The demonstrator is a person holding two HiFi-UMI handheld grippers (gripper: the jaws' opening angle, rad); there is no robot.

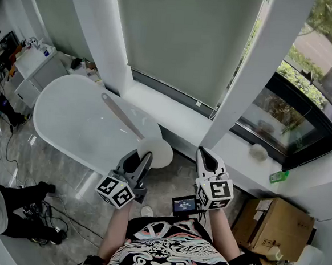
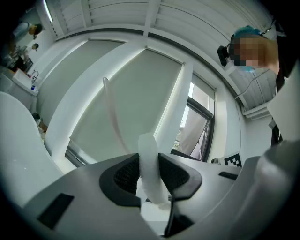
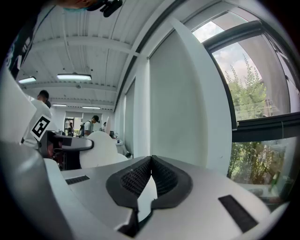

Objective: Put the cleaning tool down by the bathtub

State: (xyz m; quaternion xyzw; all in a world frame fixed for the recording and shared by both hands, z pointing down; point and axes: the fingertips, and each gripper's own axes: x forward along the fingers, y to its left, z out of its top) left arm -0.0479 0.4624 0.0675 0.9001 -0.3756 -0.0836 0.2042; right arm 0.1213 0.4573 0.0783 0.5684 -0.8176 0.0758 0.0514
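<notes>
Firmly clamped on the round white head of the cleaning tool [image 1: 161, 151] with the left gripper [image 1: 143, 157], pads pressing both faces; held at the end of the bathtub [image 1: 64, 118], long handle slanting out over the basin; alongside, the right gripper [image 1: 207, 156], jaws closed together, nothing between.

White bathtub [image 1: 70, 116], translucent white scrubber [image 1: 133, 129], brown cardboard box [image 1: 273, 223].

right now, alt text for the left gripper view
The left tongs are shut on the white cleaning tool, its thin handle pointing up toward a drawn window blind. The white bathtub edges in at left.
</notes>
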